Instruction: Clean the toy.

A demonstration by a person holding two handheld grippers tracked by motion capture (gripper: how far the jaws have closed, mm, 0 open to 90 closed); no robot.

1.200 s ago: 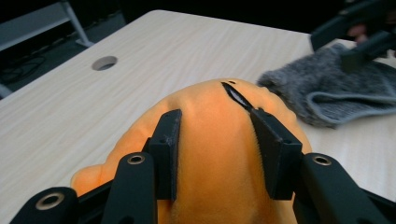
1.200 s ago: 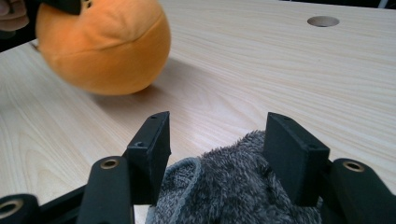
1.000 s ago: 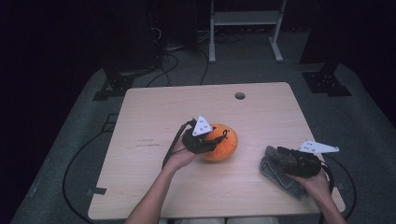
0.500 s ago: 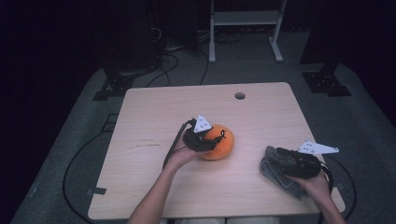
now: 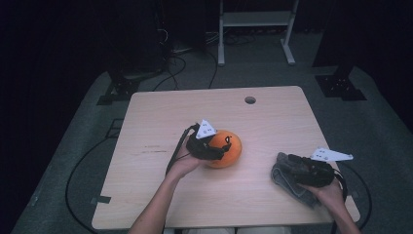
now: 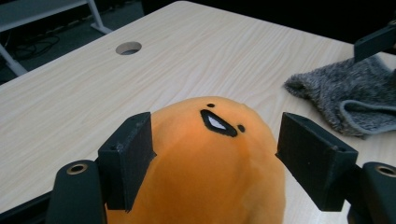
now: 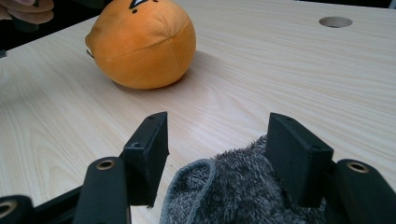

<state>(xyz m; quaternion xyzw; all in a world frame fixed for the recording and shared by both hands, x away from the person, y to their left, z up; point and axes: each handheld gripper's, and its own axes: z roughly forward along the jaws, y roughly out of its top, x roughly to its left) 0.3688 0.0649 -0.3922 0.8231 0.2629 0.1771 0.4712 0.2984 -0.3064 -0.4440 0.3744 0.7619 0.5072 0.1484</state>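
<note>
- The orange plush toy lies on the wooden table, a little toward the person's side of the middle, with its small black-and-white face turned up.
- The left gripper is at the toy, held in the person's left hand. Its grey three-cornered plate stands just above the toy's left edge in the high view.
- In the left gripper view the plush toy sits between the two black jaws of the left gripper. The jaws have just been opening. One jaw is still against the toy's side, the other stands a little apart from it, so the claw is spread and does not pinch the toy.
- The grey fuzzy cloth lies near the right front corner of the table, well apart from the toy.
- The right gripper rests over this cloth, held in the right hand.
- In the right gripper view the jaws of the right gripper stand wide. The cloth bulges up between them from below. I cannot tell if the pads press on it.
- The same view shows the plush toy farther off on the table, and a round hole in the tabletop at the far side.
</note>
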